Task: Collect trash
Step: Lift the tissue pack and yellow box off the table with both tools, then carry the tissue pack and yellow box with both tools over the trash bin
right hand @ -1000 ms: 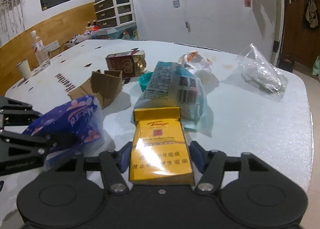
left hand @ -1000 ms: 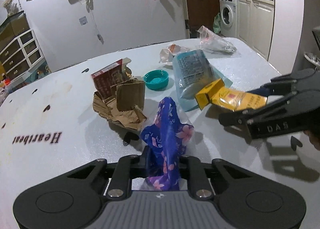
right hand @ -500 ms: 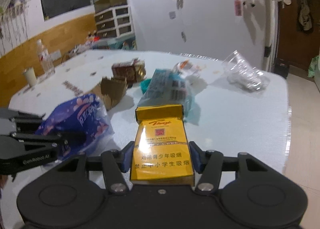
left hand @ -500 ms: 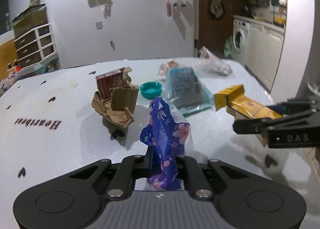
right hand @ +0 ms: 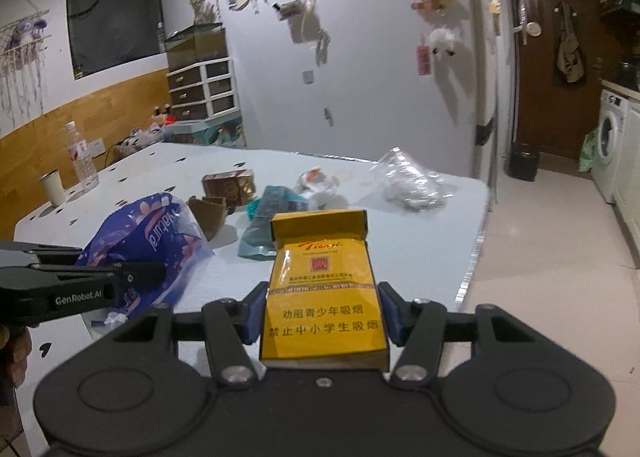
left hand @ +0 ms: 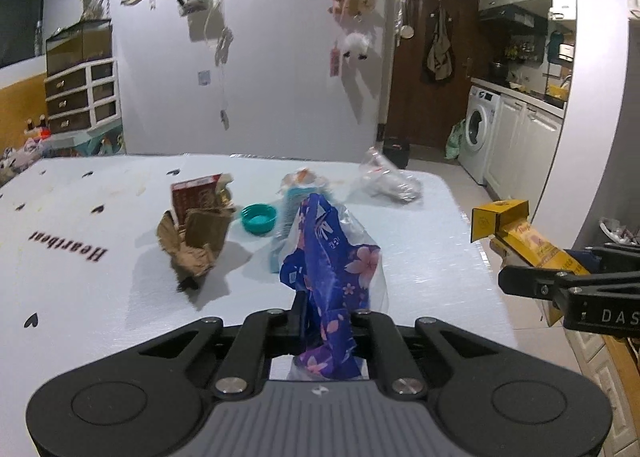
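- Both pieces of trash are already held up off the white table (left hand: 100, 297), and no bin can be seen in either view, so which way the drop-off lies can't be told.
- The crumpled blue floral plastic wrapper (left hand: 332, 269) is pinched by the left gripper (left hand: 326, 315), fingers closed nearly flat on it; its long axis runs straight out ahead of the fingers.
- The yellow cardboard cigarette pack (right hand: 324, 297) is clamped across its width by the right gripper (right hand: 322, 317), lid end pointing forward, out past the table's right edge.
- Readable stuff: "Heartbeat" is printed on the table, "natural" on the wrapper, "DAS" and "GenRobot.AI" on the grippers. The pack's script logo is probably a brand name, but it's too blurry.
- The teal plastic lid (left hand: 259, 218) and torn brown cardboard (left hand: 196, 245) are left on the table.
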Demonstrator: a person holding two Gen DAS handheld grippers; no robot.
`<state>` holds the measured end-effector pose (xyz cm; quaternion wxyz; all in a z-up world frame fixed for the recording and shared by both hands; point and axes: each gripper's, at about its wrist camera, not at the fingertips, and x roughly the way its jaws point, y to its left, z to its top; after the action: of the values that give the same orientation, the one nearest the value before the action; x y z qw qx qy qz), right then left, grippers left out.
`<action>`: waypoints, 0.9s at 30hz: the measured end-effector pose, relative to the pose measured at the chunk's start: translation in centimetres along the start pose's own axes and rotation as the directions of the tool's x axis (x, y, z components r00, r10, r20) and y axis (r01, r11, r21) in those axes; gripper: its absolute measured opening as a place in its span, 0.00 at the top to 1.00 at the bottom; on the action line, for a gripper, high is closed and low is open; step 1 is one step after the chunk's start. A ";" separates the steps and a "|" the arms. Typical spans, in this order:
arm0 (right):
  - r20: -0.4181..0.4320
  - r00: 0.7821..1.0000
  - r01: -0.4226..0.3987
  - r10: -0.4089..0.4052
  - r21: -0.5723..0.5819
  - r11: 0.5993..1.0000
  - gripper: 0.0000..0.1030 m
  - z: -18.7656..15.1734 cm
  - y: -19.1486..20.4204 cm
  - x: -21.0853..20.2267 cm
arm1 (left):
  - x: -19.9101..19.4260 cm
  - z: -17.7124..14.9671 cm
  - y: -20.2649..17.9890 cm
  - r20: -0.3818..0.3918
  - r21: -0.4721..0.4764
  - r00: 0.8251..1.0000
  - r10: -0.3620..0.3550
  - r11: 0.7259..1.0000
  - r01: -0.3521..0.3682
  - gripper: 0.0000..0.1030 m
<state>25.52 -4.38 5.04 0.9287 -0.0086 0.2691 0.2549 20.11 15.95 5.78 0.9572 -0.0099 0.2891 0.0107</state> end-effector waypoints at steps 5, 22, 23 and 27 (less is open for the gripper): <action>0.030 0.998 0.056 -0.056 0.009 0.998 0.44 -0.6 -1.7 -2.9 | -1.0 0.0 -2.9 0.024 0.015 0.999 -0.030 0.999 0.029 0.89; 0.058 0.968 0.237 -0.246 0.132 0.963 0.44 -4.5 -12.3 -11.1 | -0.1 -0.3 -16.9 0.010 0.118 0.978 -0.207 0.972 0.204 0.89; 0.058 0.966 0.243 -0.253 0.142 0.960 0.44 -4.8 -13.0 -11.4 | 0.2 -0.3 -17.8 0.004 0.122 0.975 -0.221 0.968 0.219 0.89; 0.050 0.958 0.271 -0.284 0.173 0.947 0.44 -6.0 -15.7 -12.4 | 1.4 -0.6 -21.3 -0.014 0.145 0.969 -0.247 0.958 0.246 0.89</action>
<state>21.03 -24.83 4.24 0.9623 0.0399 0.2505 0.0987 21.48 -5.36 4.84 0.9498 0.0241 0.2836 -0.1298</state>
